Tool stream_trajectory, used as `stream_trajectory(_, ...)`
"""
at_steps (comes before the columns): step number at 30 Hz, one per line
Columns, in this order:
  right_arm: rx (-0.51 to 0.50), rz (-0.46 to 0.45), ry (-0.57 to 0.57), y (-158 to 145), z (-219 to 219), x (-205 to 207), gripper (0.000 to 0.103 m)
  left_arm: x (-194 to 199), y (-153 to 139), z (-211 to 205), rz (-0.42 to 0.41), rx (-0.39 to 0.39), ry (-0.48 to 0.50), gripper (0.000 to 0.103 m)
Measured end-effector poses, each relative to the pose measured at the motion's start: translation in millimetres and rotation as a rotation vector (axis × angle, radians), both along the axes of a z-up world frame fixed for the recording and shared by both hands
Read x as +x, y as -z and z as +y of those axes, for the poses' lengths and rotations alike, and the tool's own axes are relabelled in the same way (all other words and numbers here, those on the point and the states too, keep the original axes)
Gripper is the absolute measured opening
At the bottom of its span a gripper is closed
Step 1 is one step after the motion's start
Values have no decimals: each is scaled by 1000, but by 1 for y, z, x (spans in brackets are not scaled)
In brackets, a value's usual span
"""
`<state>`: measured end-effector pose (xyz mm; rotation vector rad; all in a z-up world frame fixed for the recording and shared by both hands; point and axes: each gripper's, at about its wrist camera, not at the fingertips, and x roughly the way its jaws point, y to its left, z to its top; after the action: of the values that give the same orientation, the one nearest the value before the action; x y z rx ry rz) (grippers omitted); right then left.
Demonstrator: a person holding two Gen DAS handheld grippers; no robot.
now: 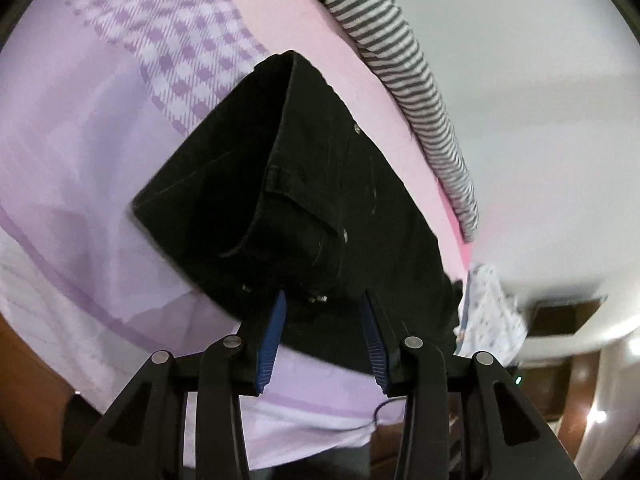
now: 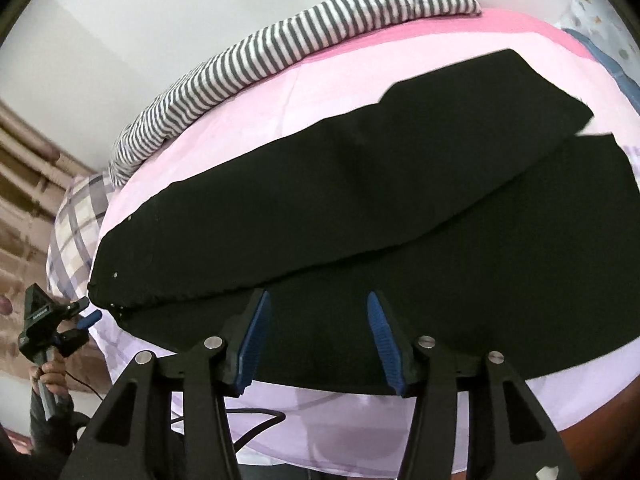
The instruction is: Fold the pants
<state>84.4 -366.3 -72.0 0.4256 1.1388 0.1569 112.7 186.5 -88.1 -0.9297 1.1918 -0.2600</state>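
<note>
Black pants [image 1: 320,168] lie folded lengthwise on a lilac bedsheet [image 1: 80,160], waistband with metal rivets toward my left gripper [image 1: 324,304]. That gripper hangs over the waist end, blue pads apart and open, not pressing the cloth. In the right wrist view the pants [image 2: 360,200] stretch across the bed, one leg laid over the other. My right gripper [image 2: 316,304] stands open just above the near leg edge, nothing pinched. The left gripper [image 2: 90,309] shows at the far left there, held by a hand, beside the waist corner.
A striped grey-and-white cloth [image 2: 300,40] lies along the bed's far edge by the wall. A checked pillow [image 2: 76,220] sits at the left end, and a patterned white cloth [image 1: 488,312] beyond the pants. A black cable [image 2: 256,420] trails below the bed edge.
</note>
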Motion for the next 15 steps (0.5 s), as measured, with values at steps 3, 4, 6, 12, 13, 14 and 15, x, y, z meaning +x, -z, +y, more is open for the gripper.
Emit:
stream_trajectory(3,26,1,28,3,-5,-5,49,4,8,1,37,-14,-57,42)
stream_trajectory(4,35,3,42,4,-7,-6,49,5,11,2,48,-17,-74,43)
stream_trajectory(6,54,6,78,7,-12,-7,51,7,14,2,61,-17,-92,47)
stream_trajectory(12,96,35,164,21,-29,-4,51,12,27,3,80,-6,-130,48)
stream_trajectory(13,110,33,180,23,-33,-3,51,13,29,3,75,-7,-135,48)
stream_trajectory(14,119,31,198,24,-37,-2,51,14,28,3,70,0,-140,45)
stream_trajectory(15,131,29,220,27,-41,-1,51,12,27,3,62,11,-140,41)
